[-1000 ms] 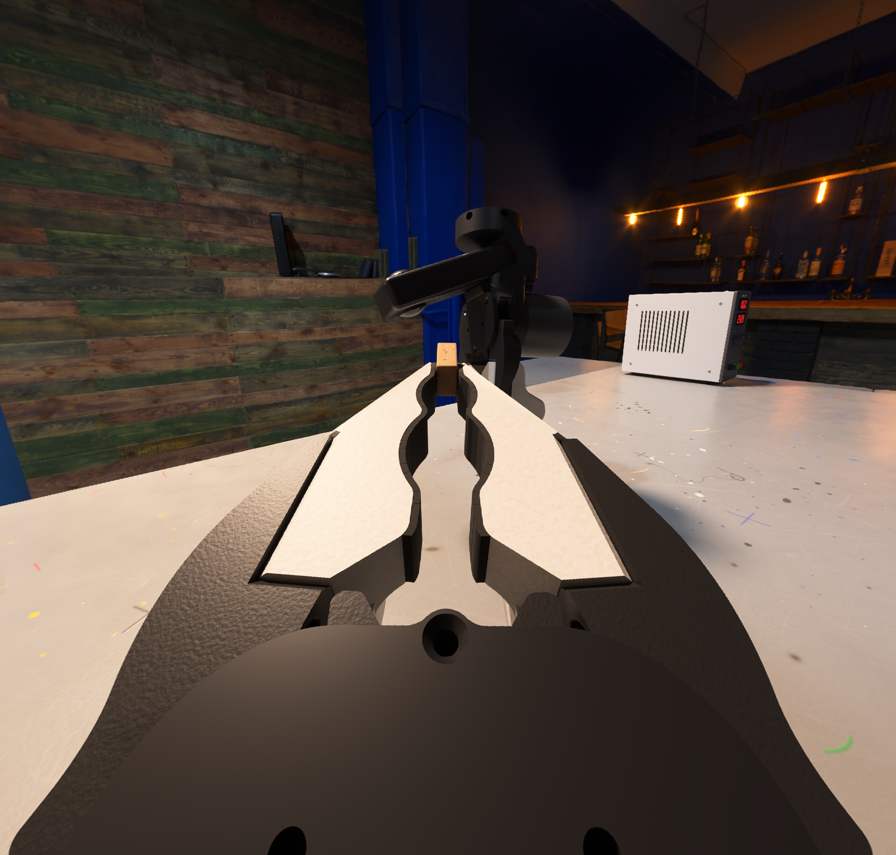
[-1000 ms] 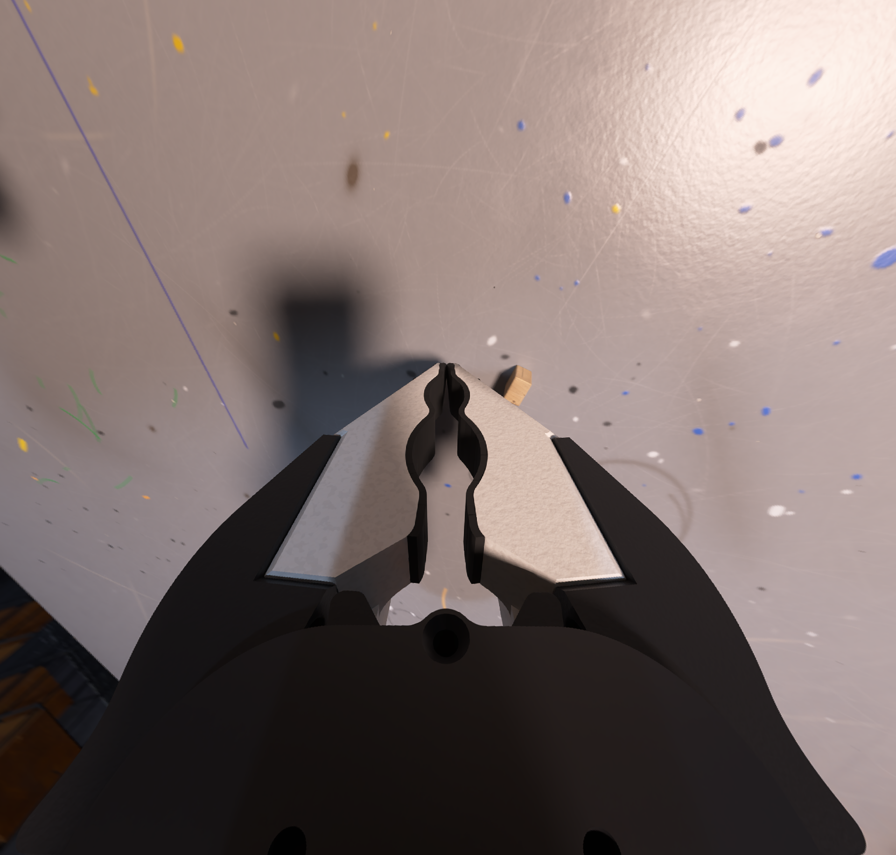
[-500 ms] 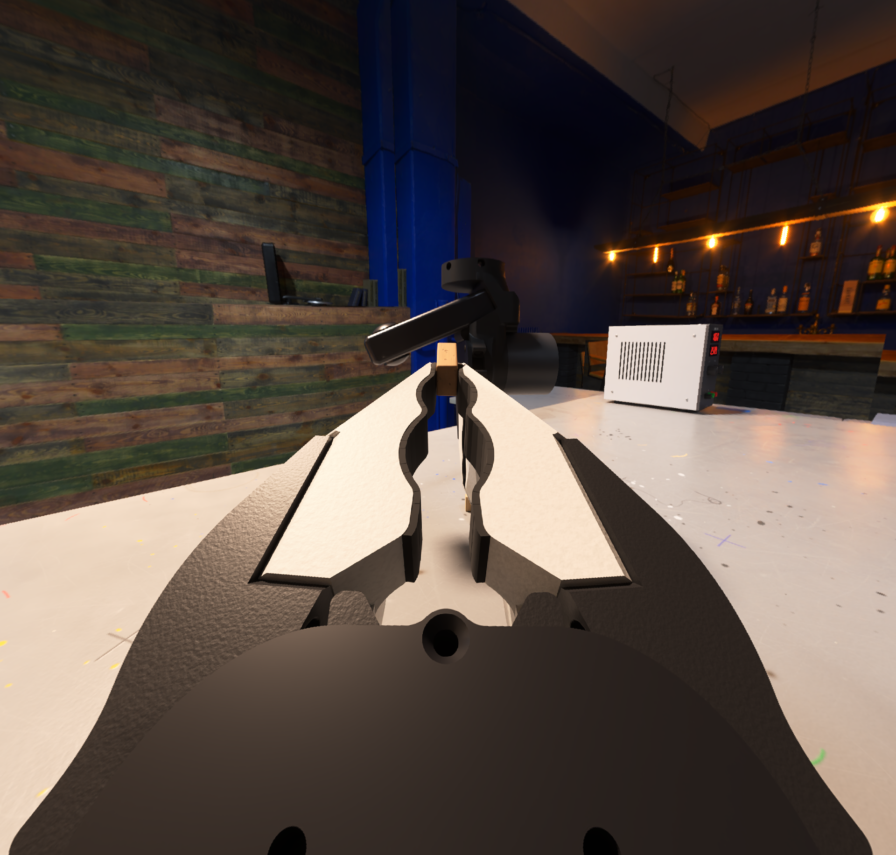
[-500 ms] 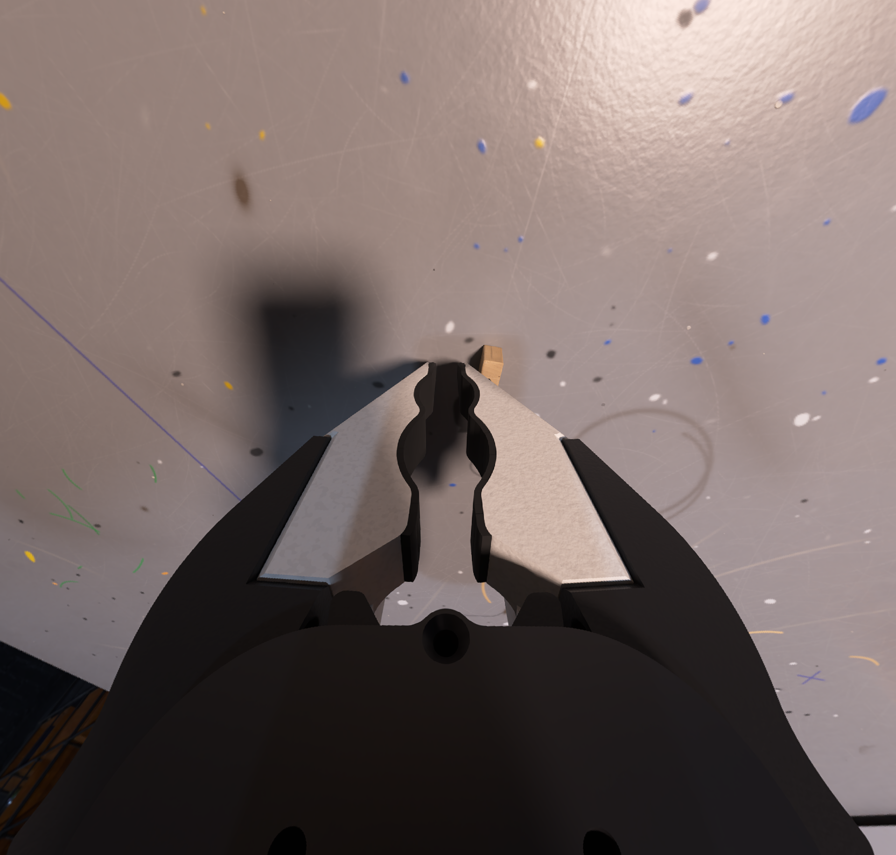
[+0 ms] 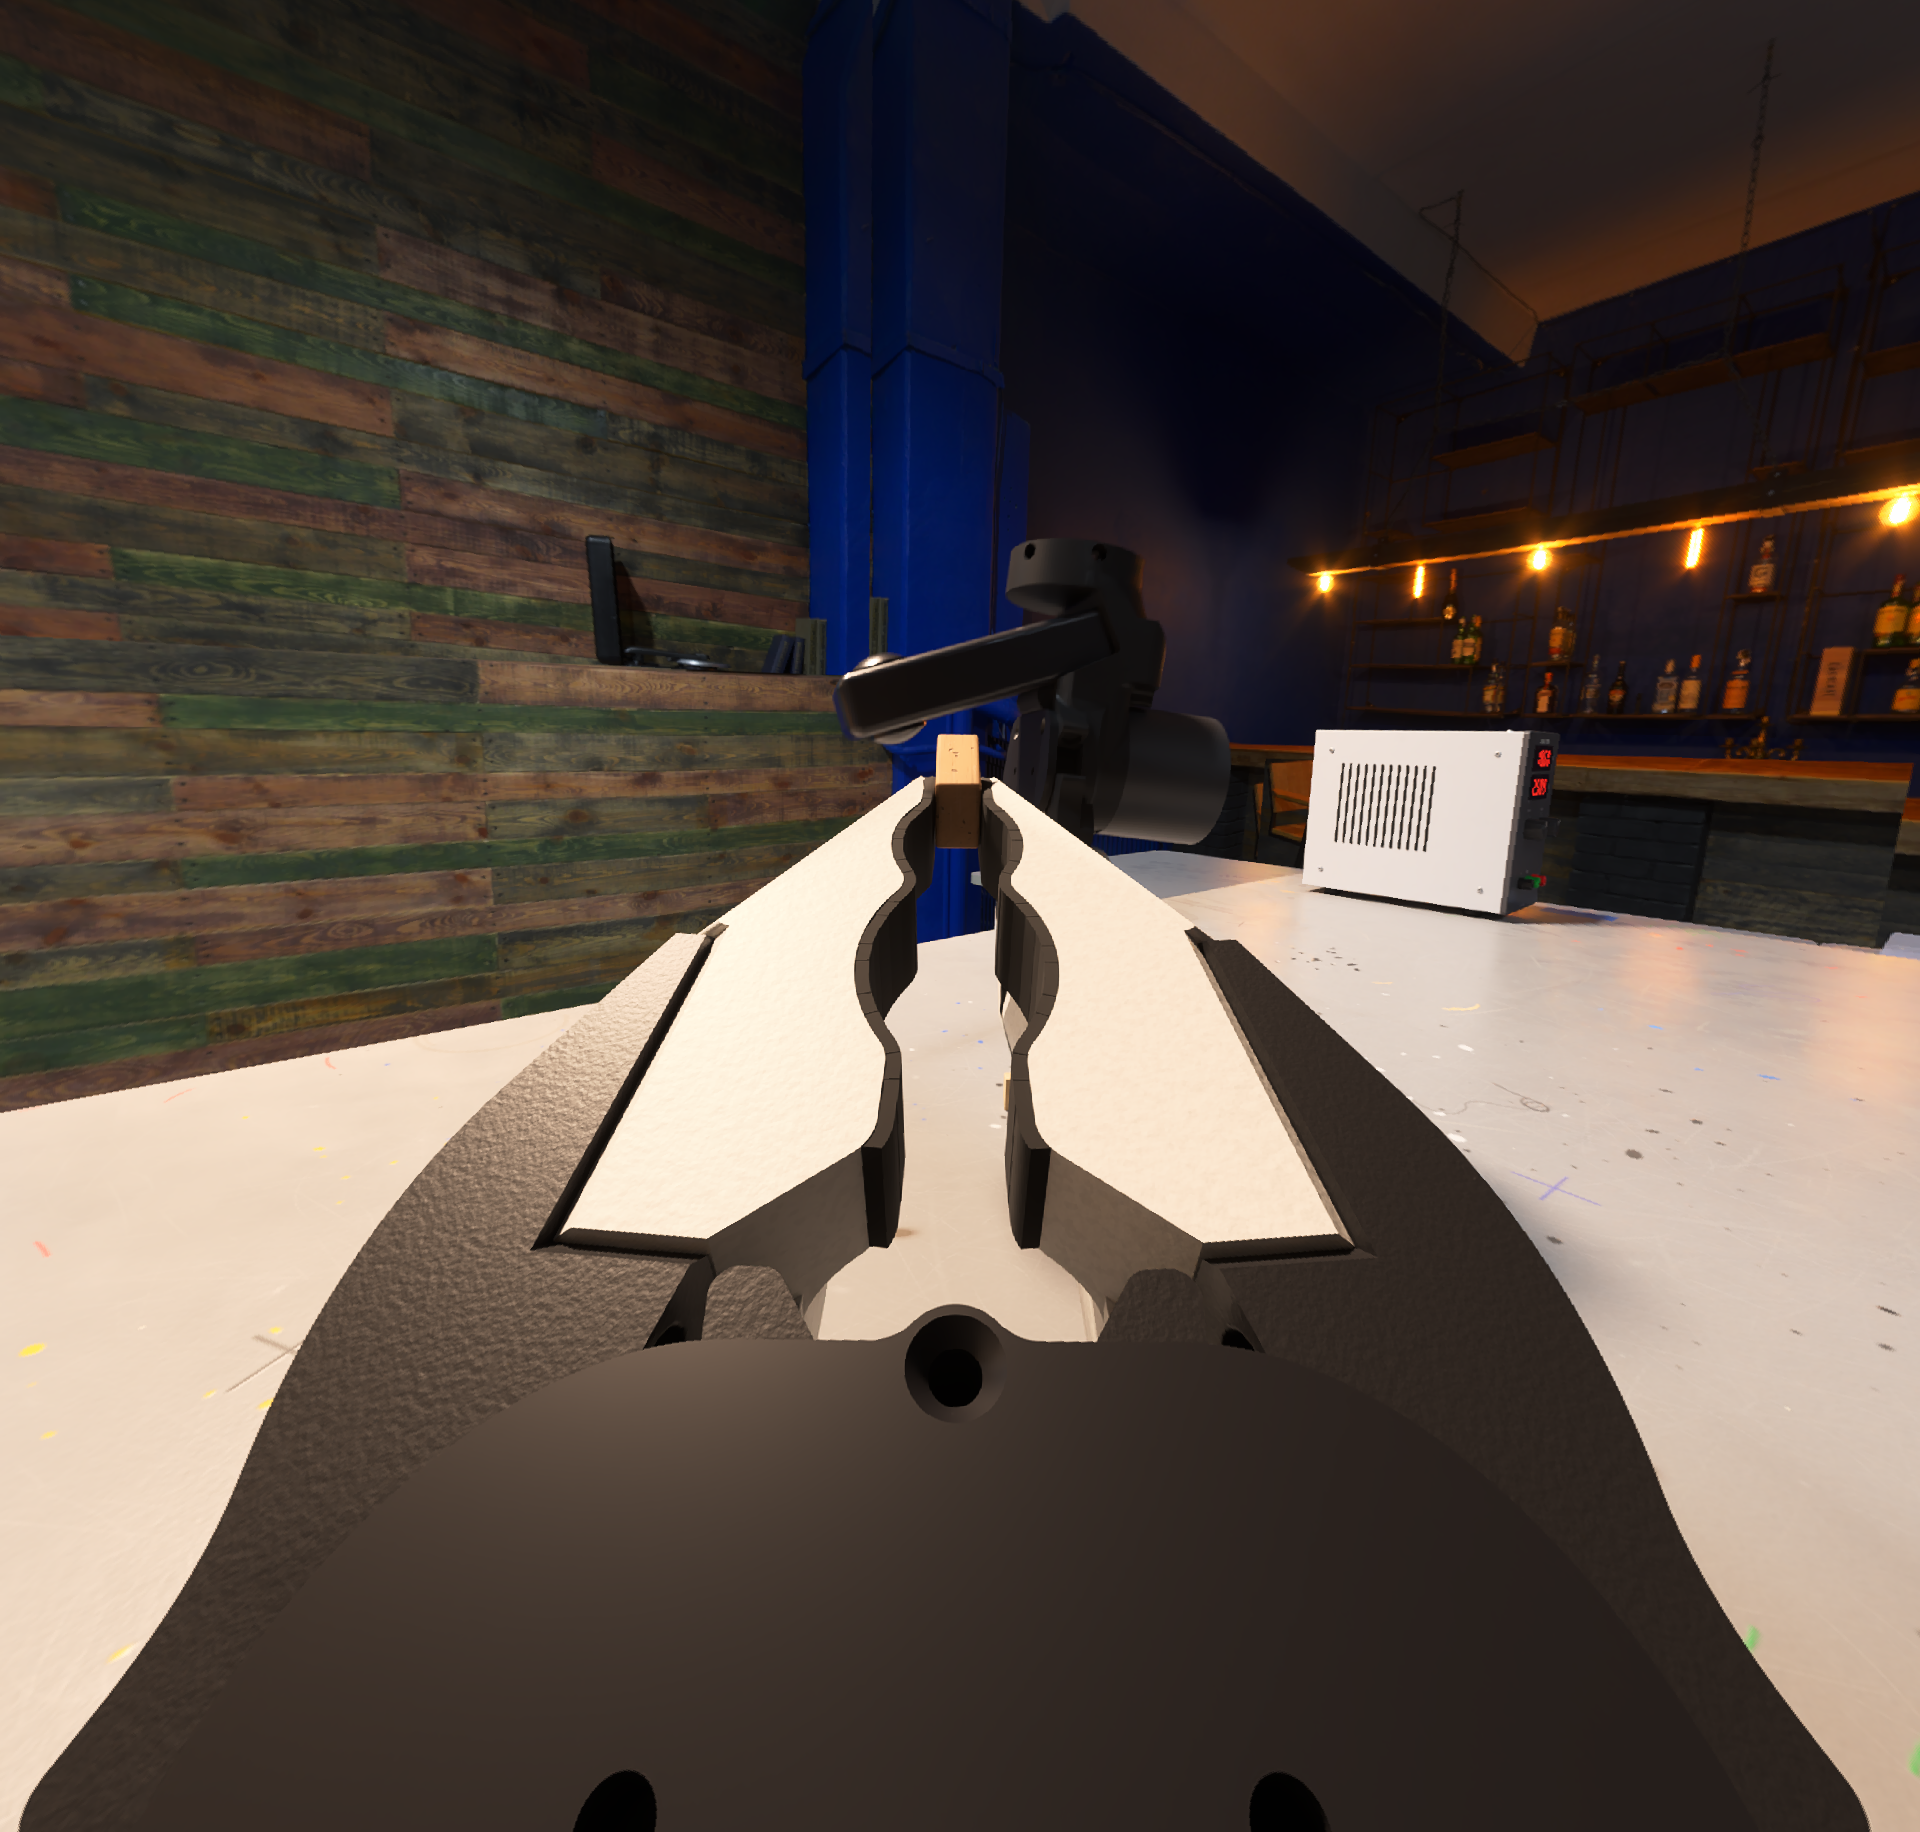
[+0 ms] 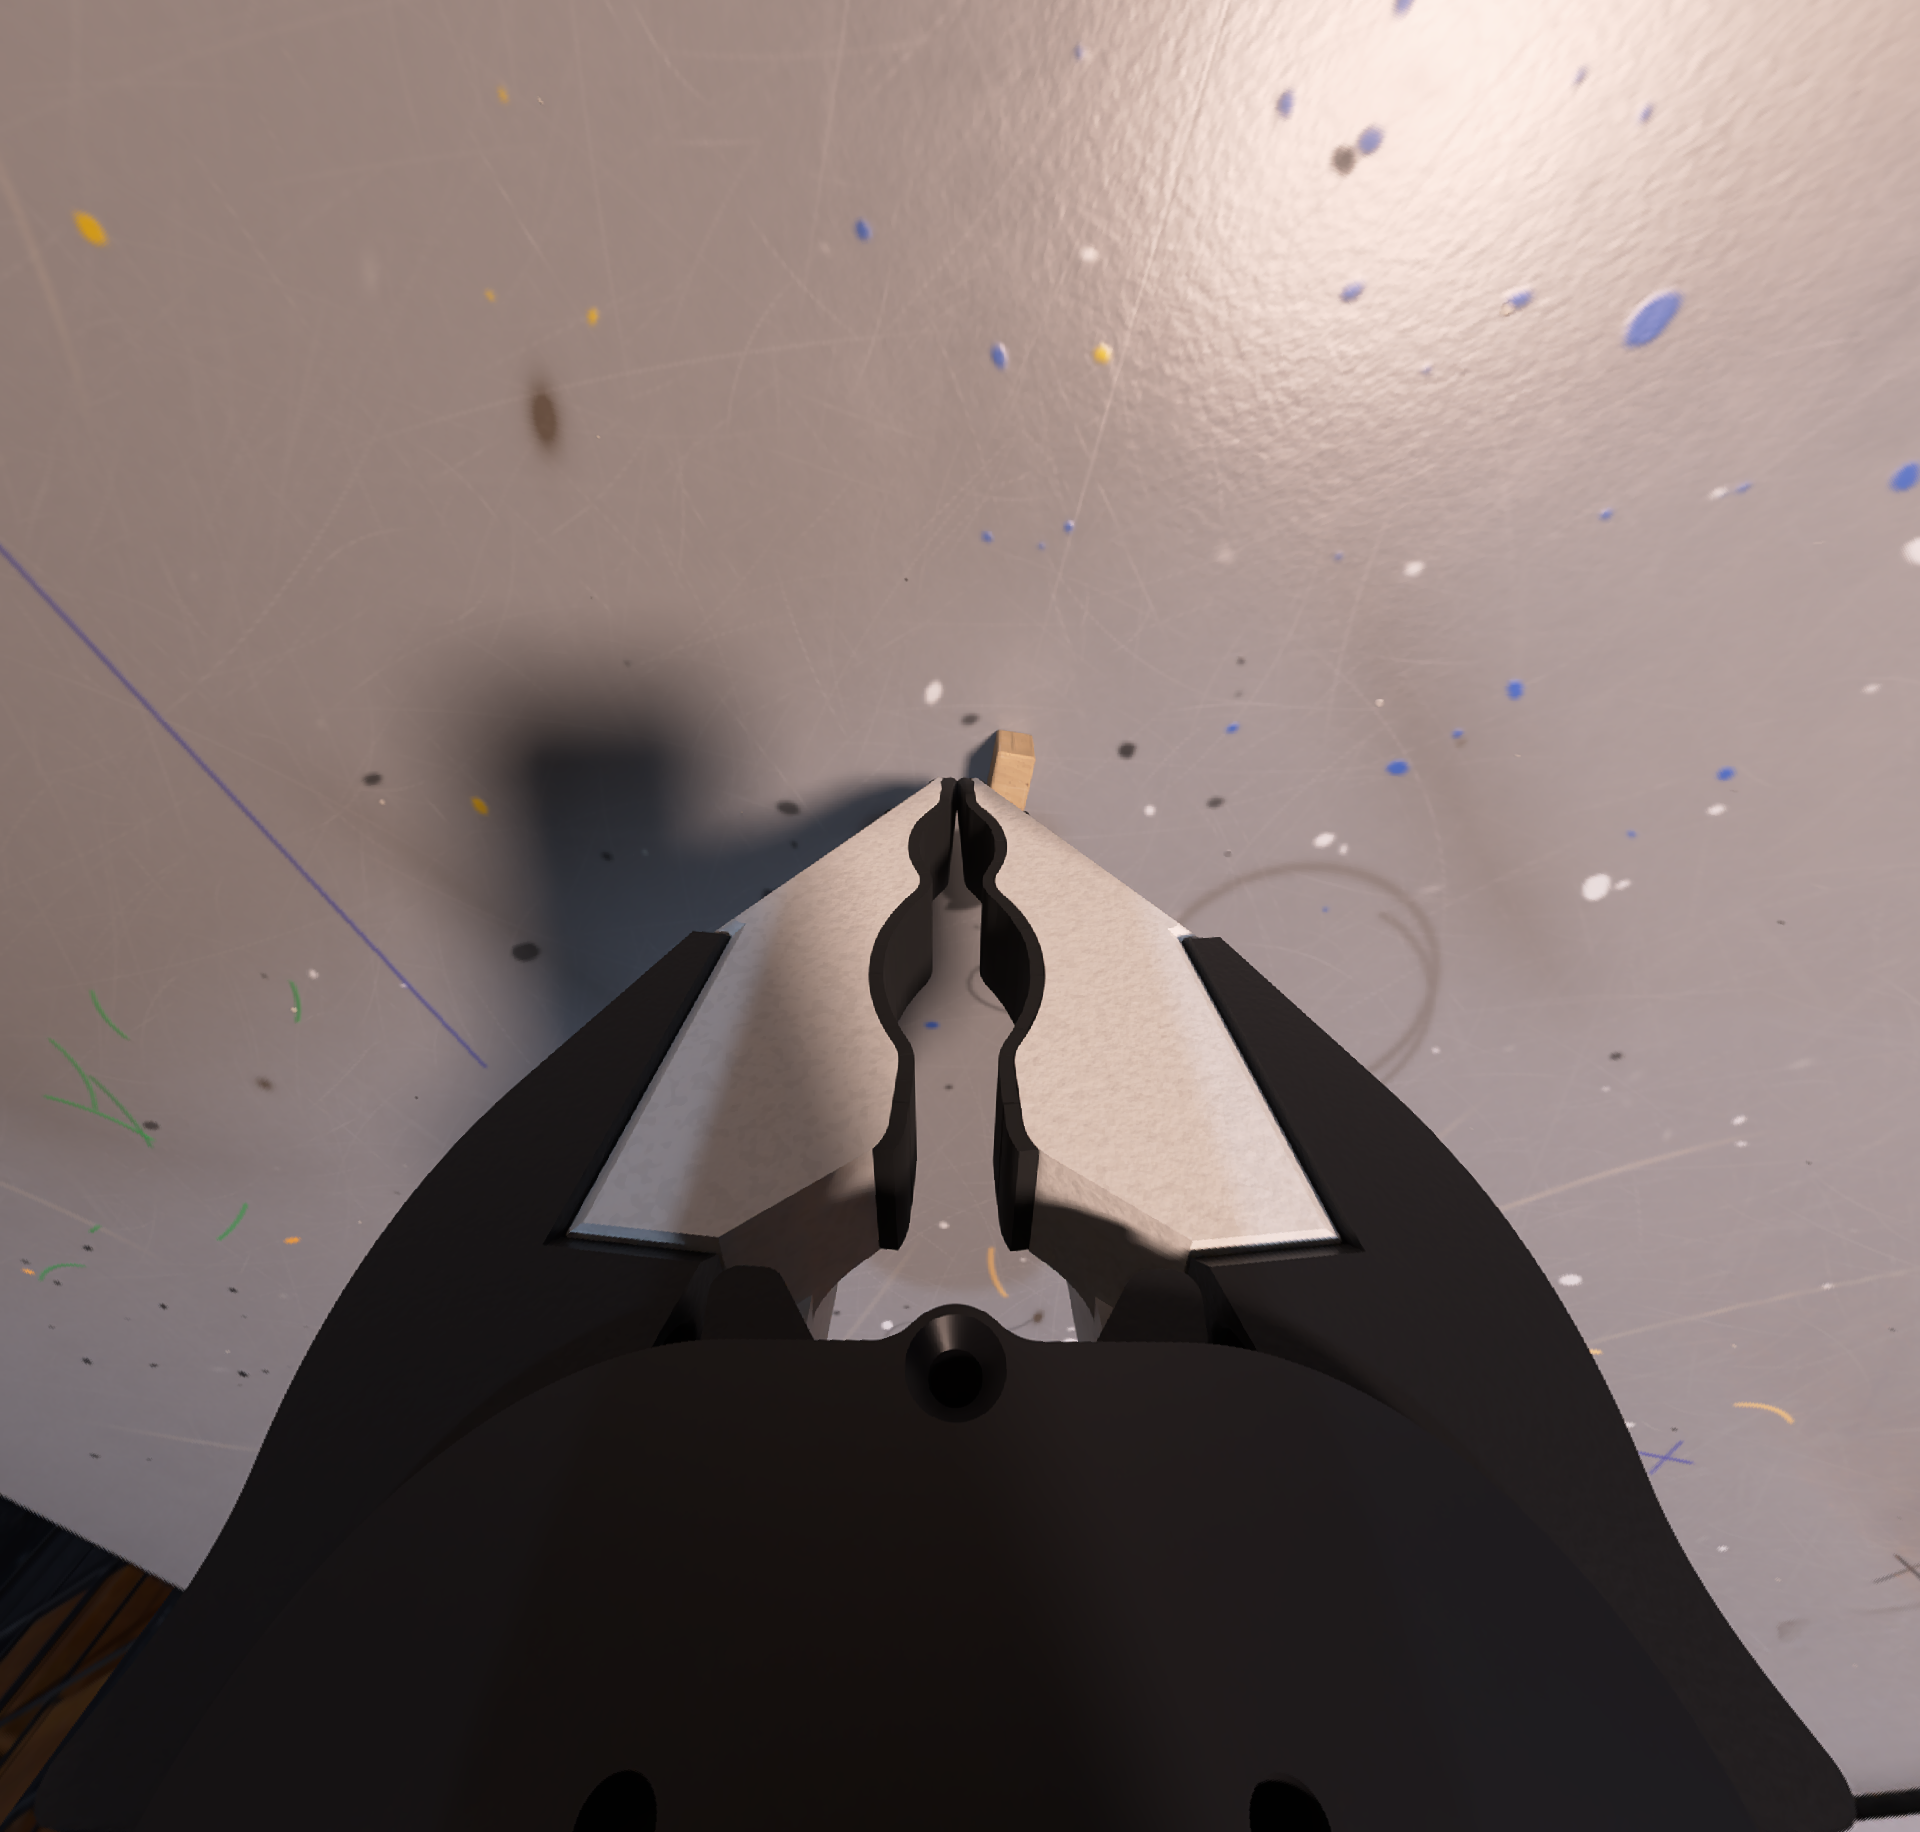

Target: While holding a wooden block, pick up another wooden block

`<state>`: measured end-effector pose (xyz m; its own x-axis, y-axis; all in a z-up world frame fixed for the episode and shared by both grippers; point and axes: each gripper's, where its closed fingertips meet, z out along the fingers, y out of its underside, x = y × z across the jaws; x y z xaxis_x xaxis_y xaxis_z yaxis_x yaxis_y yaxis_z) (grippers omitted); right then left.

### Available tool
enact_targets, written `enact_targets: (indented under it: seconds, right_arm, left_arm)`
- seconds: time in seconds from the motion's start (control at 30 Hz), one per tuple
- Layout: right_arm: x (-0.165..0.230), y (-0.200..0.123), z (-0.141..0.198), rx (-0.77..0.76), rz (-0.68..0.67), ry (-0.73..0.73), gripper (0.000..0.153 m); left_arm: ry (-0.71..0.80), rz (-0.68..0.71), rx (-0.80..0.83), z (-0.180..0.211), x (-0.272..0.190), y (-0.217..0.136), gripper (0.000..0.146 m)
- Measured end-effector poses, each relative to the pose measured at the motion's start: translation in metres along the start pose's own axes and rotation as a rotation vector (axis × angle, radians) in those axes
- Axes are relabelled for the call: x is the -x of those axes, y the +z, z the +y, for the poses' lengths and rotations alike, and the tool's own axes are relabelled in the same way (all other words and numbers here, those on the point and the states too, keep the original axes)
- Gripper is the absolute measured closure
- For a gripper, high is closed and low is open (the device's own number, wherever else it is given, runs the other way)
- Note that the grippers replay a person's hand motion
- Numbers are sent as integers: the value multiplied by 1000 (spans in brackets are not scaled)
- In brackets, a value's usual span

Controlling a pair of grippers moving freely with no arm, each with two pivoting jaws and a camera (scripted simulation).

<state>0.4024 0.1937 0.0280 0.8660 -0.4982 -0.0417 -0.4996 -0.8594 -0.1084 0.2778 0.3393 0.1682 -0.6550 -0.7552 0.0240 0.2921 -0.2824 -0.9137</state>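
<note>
Over the speckled table (image 6: 1351, 432), left gripper (image 5: 957, 795) clamps 1 wooden block (image 5: 957, 790); right gripper (image 6: 956, 795) clenched beside another block (image 6: 1012, 766).

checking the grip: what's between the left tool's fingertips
A wooden block, pinched upright at the very tips of the left tool, in the left wrist view.

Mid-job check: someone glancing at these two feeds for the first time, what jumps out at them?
In the left wrist view, the left gripper pinches a small wooden block at its fingertips, above the paint-speckled white table, with the right gripper hanging just beyond it. In the right wrist view, the right gripper's tips are nearly together and empty, pointing down at the table; a second wooden block peeks out just past the right fingertip.
</note>
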Motion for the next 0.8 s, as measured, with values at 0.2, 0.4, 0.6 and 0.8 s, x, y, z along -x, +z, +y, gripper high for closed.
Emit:
enact_targets:
  seconds: [0.2,0.4,0.6,0.8]
  right_arm:
    - [3,-10,5,-17,-23,28,153]
    - [-1,9,9,59,-51,164,116]
    - [-3,15,9,58,-24,185,123]
    - [-9,16,11,53,13,146,145]
  left_arm:
    - [-7,-15,13,3,3,0,139]
    - [-1,-15,13,3,4,0,139]
    - [-13,-23,-35,-6,6,-9,139]
    - [-12,-27,-32,-5,6,-9,139]
